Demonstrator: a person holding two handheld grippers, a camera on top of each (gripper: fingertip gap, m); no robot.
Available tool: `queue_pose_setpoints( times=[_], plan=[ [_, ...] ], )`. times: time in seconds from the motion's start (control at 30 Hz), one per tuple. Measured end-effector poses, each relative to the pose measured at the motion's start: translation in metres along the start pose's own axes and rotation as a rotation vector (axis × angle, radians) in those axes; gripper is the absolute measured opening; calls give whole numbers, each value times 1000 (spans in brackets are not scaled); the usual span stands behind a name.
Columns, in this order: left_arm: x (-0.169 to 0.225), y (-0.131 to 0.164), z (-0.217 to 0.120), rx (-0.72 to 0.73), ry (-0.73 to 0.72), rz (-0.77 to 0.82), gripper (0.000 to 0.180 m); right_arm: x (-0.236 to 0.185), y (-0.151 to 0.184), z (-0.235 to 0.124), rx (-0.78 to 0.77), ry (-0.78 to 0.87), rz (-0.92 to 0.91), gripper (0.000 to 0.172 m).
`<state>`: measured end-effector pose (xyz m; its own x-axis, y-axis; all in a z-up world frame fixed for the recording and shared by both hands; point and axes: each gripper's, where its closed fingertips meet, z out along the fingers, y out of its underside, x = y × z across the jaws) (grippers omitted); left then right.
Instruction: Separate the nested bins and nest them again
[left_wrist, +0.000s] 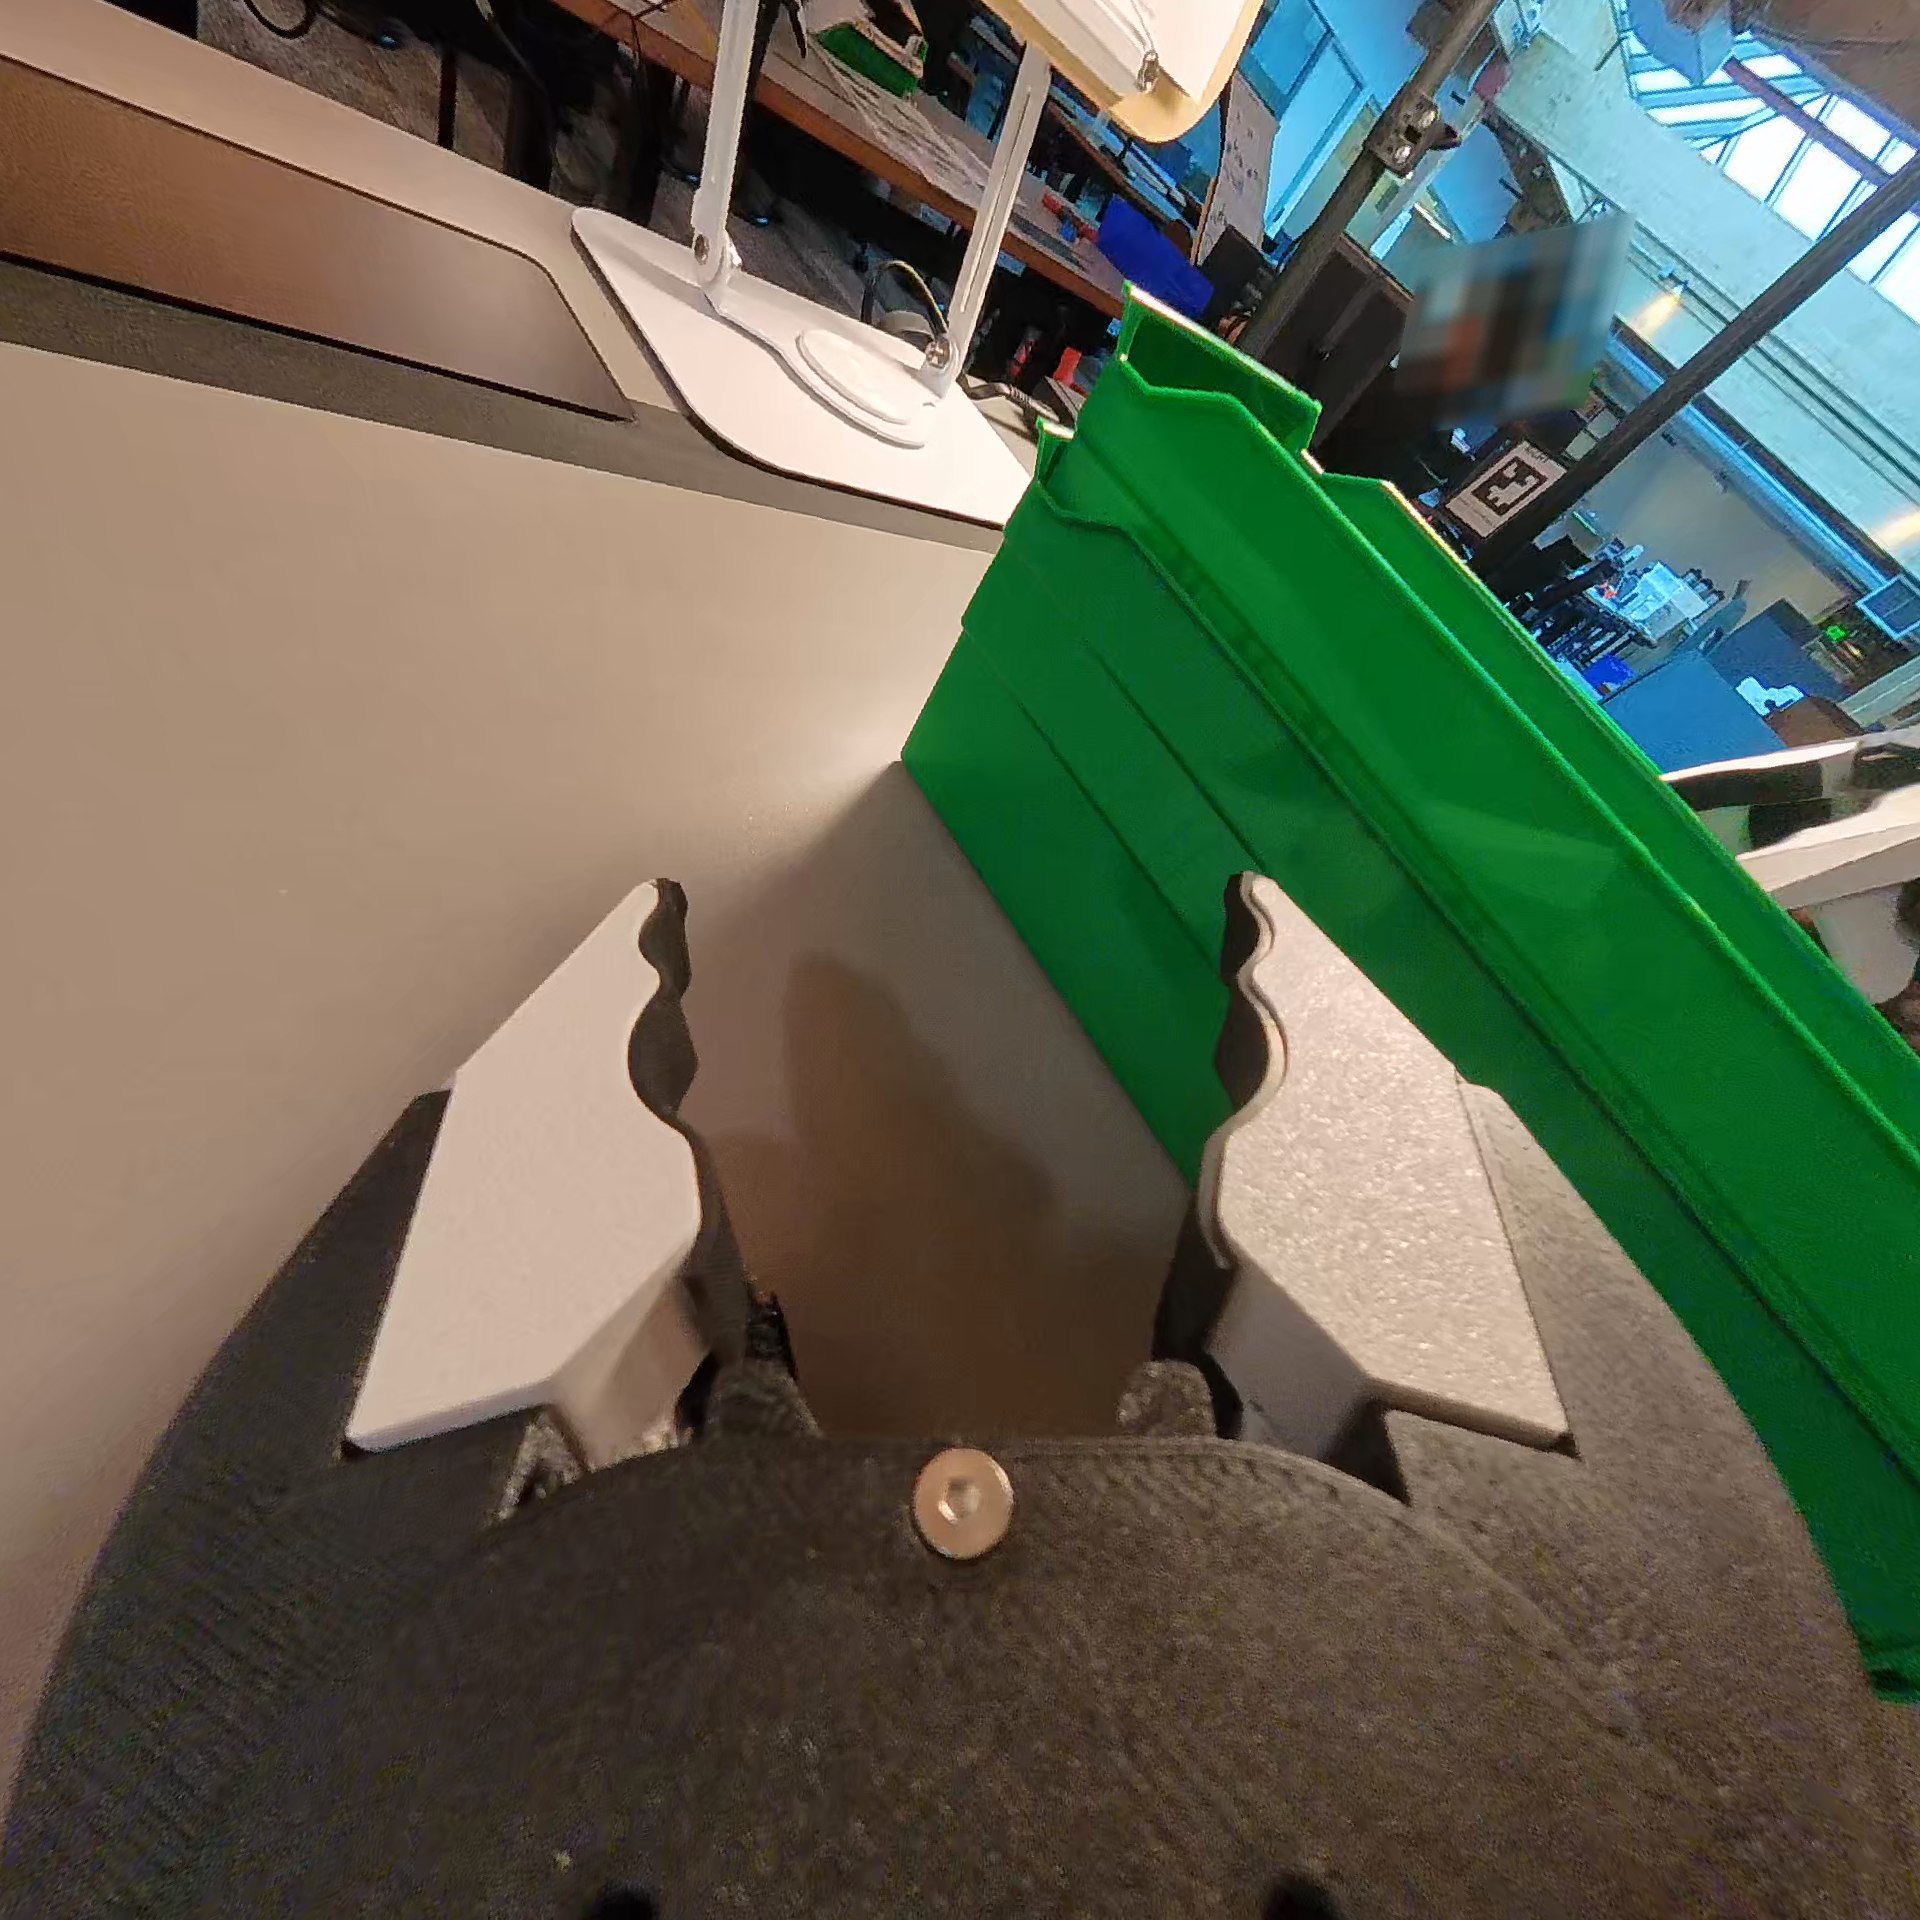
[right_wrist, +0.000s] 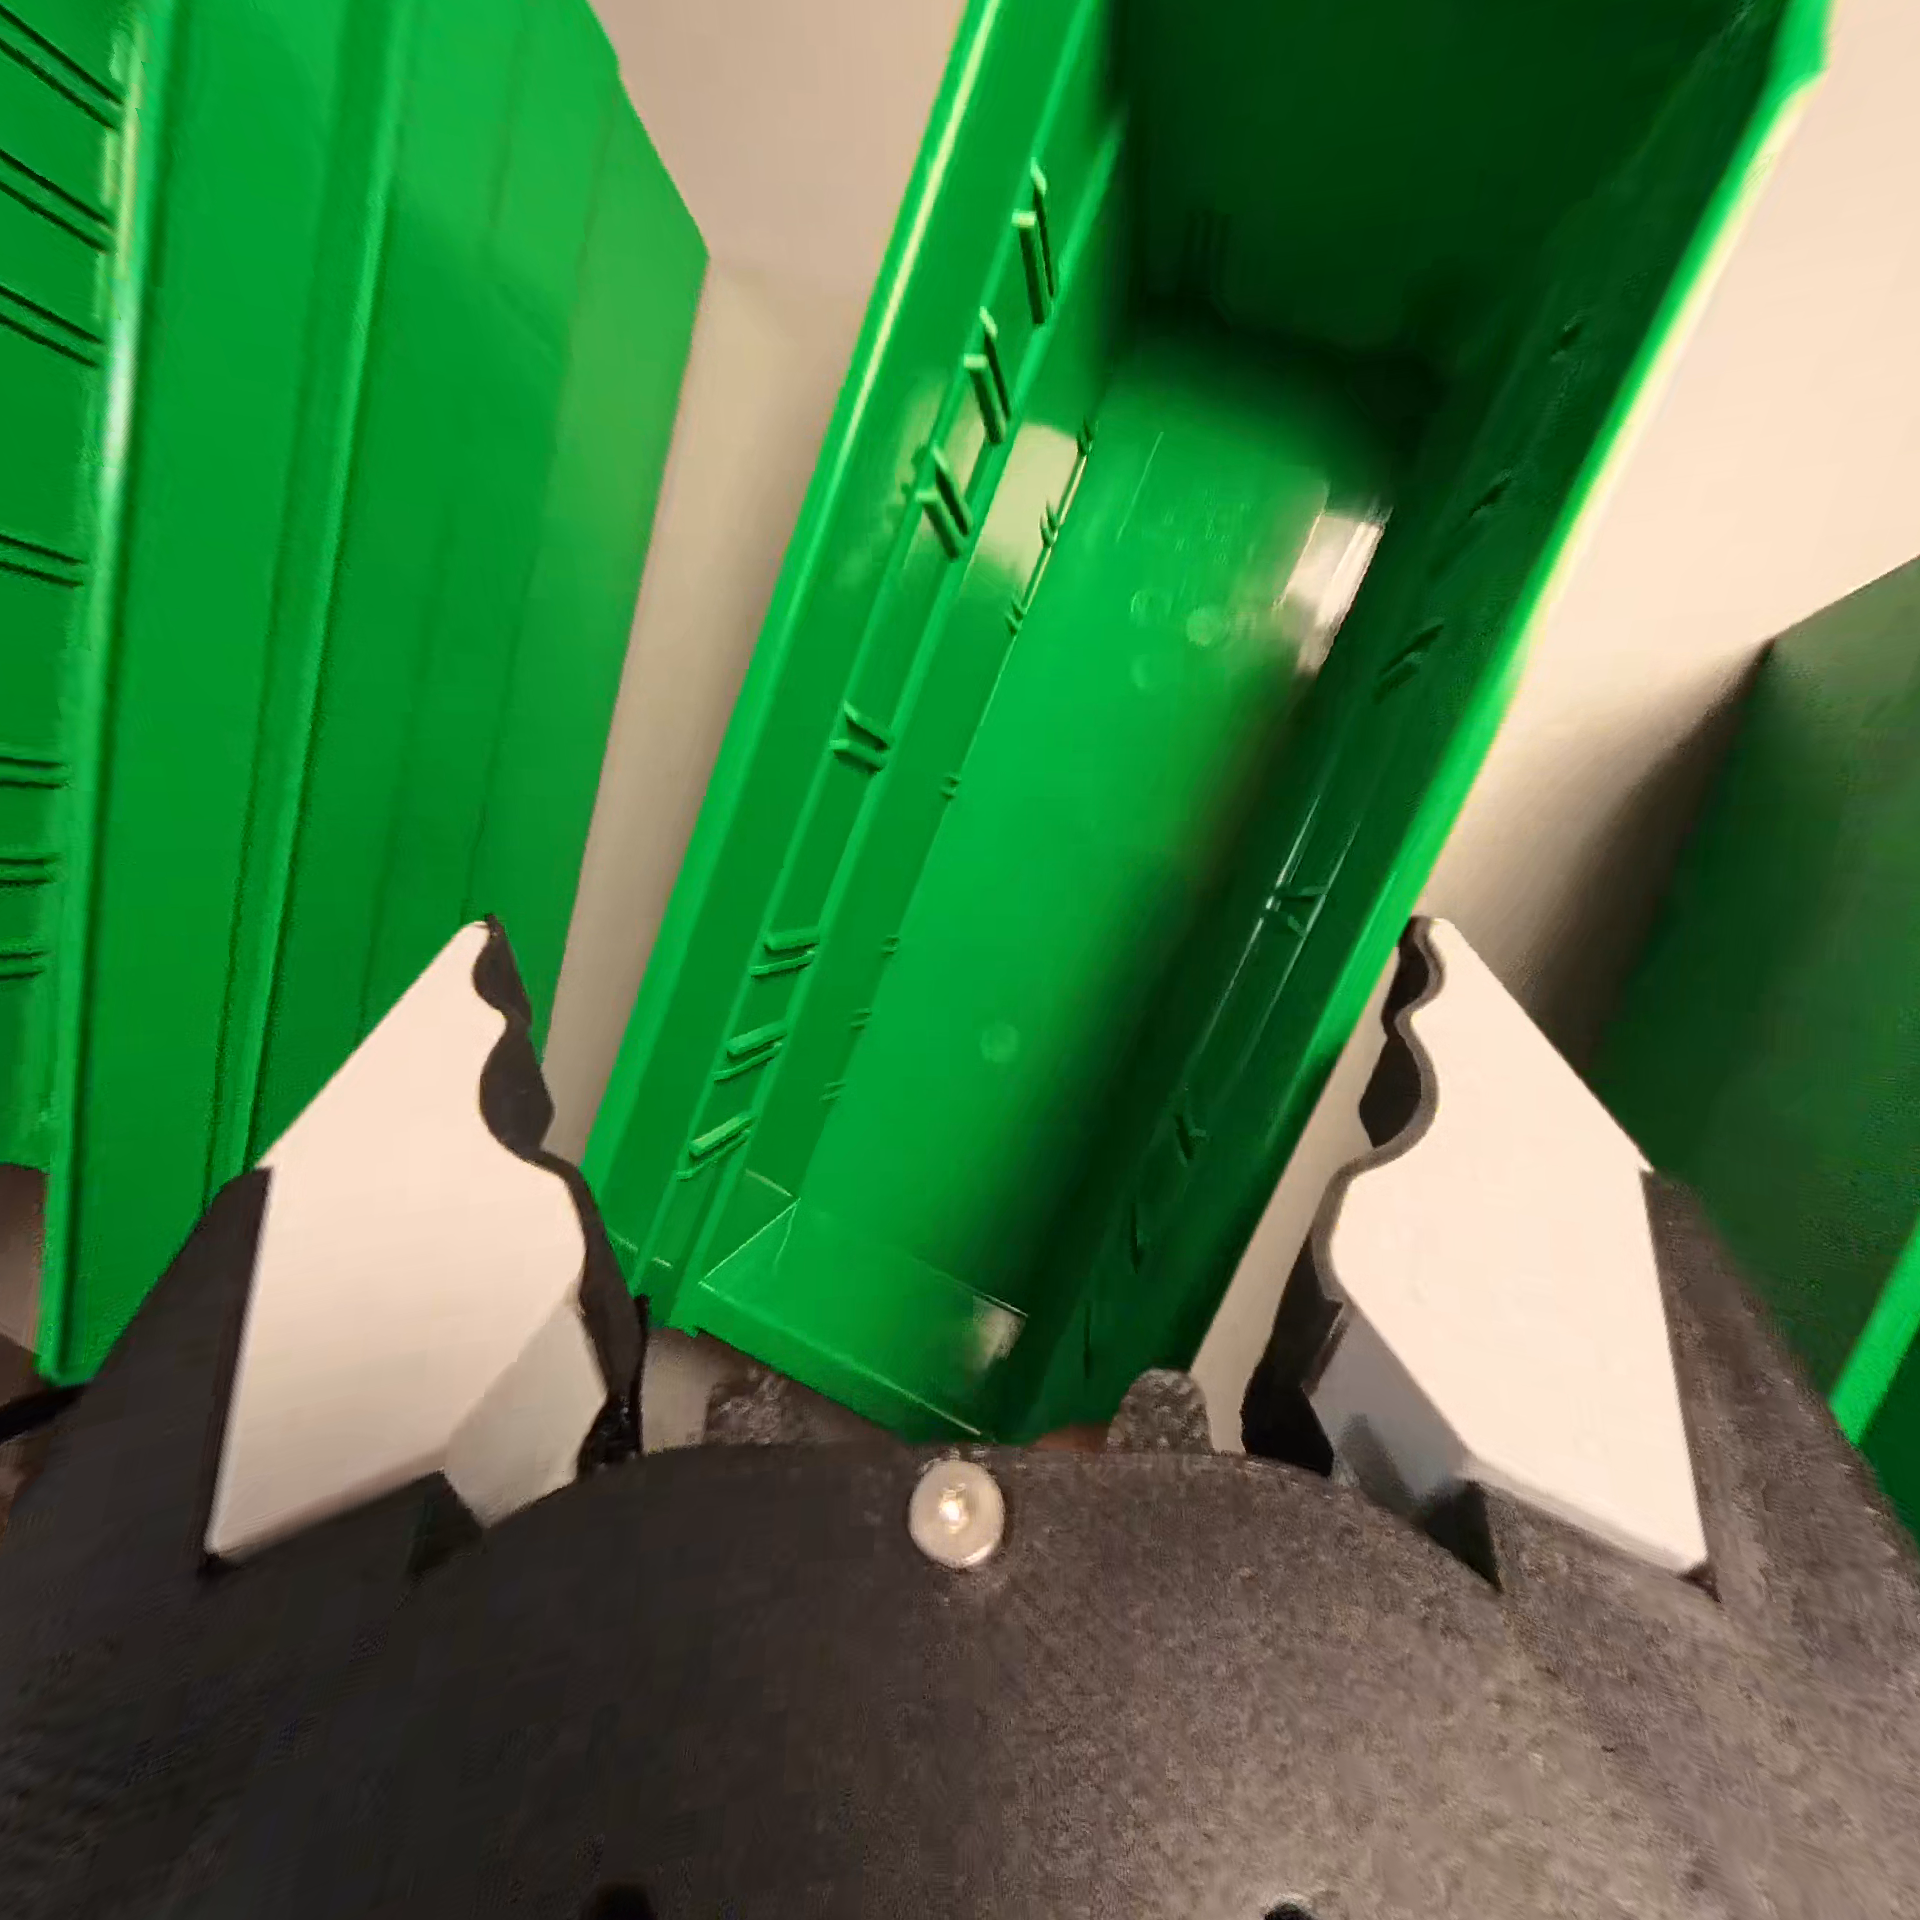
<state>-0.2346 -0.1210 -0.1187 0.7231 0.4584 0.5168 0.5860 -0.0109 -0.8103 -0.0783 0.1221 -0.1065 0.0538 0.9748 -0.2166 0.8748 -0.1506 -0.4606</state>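
My right hand-held gripper (right_wrist: 956, 940) stands wide, straddling a single bin (right_wrist: 1091, 727) without pressing it, I think; its long axis runs up-frame. My left hand-held gripper (left_wrist: 956, 904), wide and bare, has the stack (left_wrist: 1299, 727) upper right.

Each tool (left_wrist: 956, 904) (right_wrist: 956, 935) — rough black body, silver screw, two white fingers with wavy black pads.

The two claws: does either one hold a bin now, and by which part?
Nothing is held. The left claw is open over bare table. The right claw stands wide around a green bin, its pads apart from the walls.
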Motion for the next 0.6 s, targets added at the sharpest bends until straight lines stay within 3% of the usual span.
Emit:
queue_pose_setpoints(
  times=[0.33,0.6],
  plan=[
    [-1,0,0,-2,-1,-8,100,8,19,19,-203,62,-23,158],
    [0,2,1,-10,-6,0,100,9,19,12,-265,14,-50,131]
  ],
)
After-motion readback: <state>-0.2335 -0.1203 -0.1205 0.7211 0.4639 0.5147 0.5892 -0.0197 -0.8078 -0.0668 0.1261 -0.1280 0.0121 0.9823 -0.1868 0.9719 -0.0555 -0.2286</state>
